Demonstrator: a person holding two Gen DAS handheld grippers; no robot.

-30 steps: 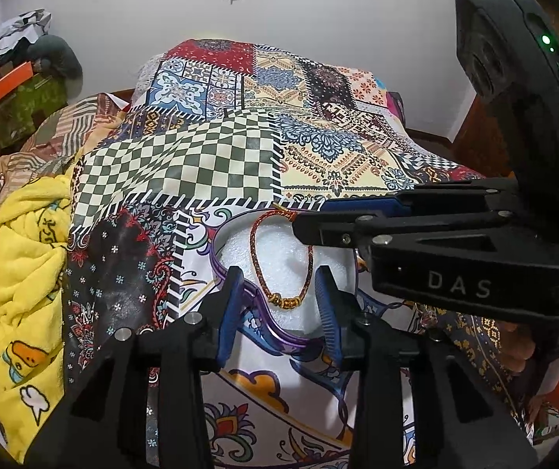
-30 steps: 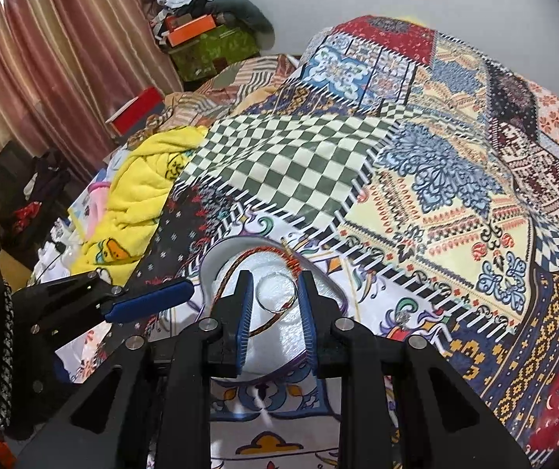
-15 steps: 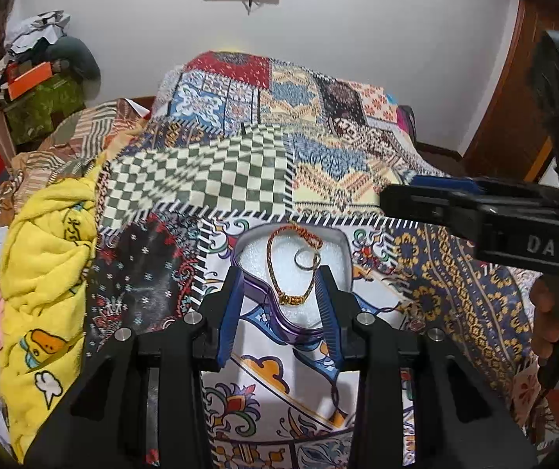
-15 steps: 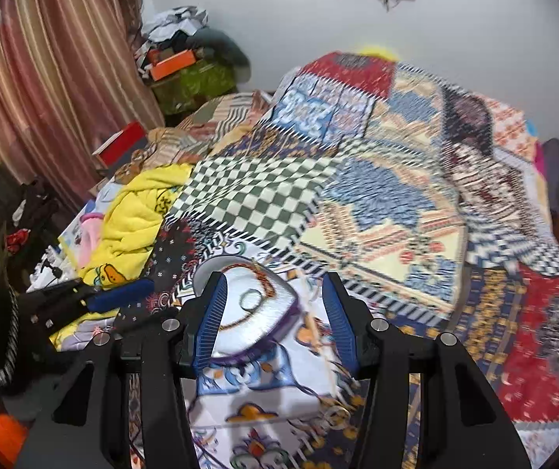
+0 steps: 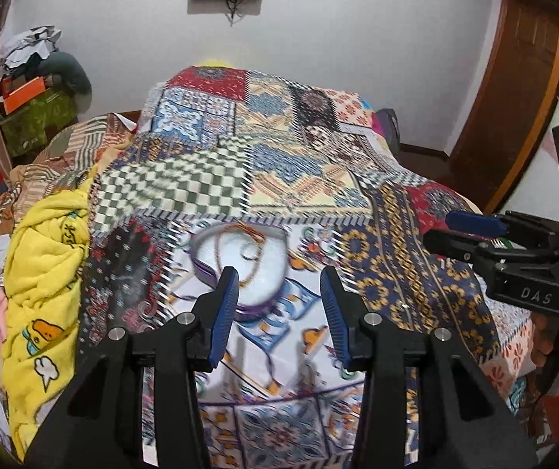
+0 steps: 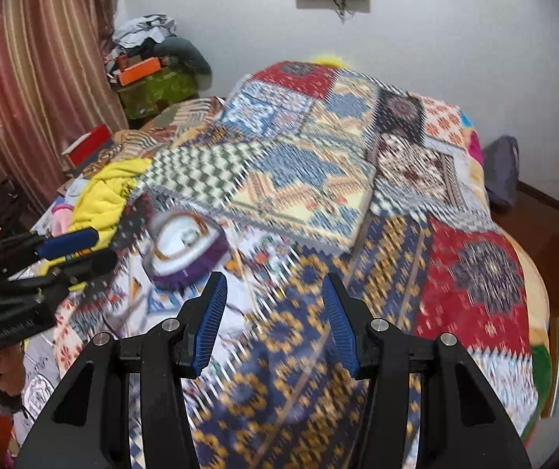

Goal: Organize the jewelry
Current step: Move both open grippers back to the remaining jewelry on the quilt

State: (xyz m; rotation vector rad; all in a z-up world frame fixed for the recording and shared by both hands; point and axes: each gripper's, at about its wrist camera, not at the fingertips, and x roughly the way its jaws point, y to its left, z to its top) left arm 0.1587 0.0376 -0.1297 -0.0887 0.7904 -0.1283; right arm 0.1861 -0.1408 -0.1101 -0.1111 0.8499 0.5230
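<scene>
Both the left gripper [image 5: 279,312] and right gripper [image 6: 271,320] are spread wide and hold nothing above the quilt [image 5: 396,265], with the purple jewelry box [image 5: 240,265] sitting near the bed's front edge.

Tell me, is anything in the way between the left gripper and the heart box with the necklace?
Nothing visible is. The left gripper is open and empty, and only bare patterned bedspread lies between it and the heart box. The necklace already lies inside the box.
</scene>
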